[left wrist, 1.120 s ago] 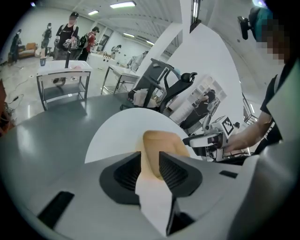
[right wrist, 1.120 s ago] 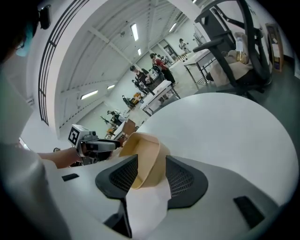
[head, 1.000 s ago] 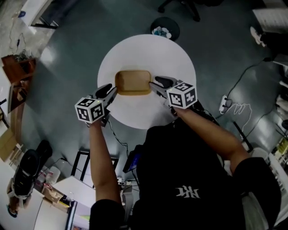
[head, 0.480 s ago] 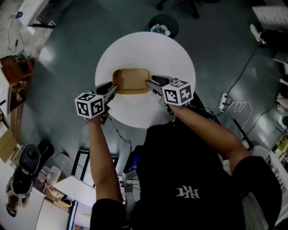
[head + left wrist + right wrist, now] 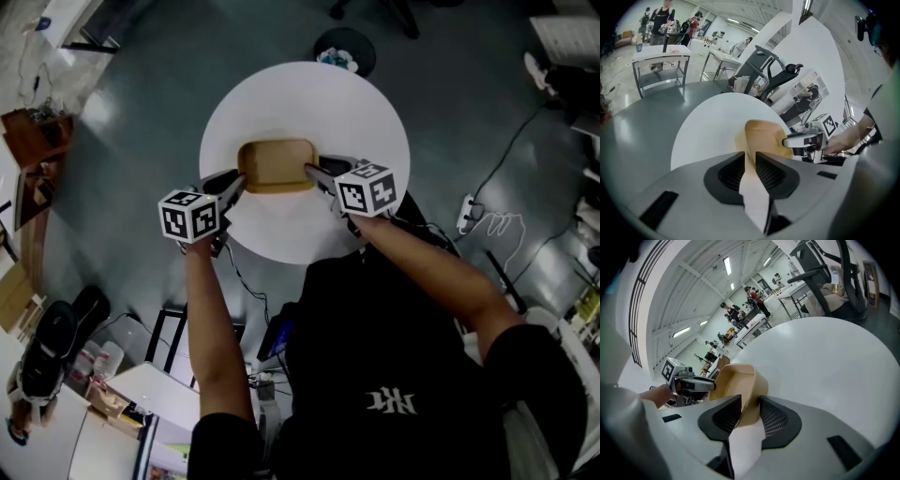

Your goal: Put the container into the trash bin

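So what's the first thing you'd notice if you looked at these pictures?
The tan container stands out, over the middle of the round white table, pinched at its two short ends by the left gripper and the right gripper. Next comes the dark round trash bin on the floor just past the table's far edge, with something pale inside.

**Three Cameras, One Round Tabletop**

The head camera looks steeply down from well above the white tabletop (image 5: 300, 103). Each gripper camera rides close behind its own jaws, low over that tabletop. The left hand-held gripper (image 5: 750, 159) and the right hand-held gripper (image 5: 750, 404) face each other, and all three views share the tan container (image 5: 277, 166).
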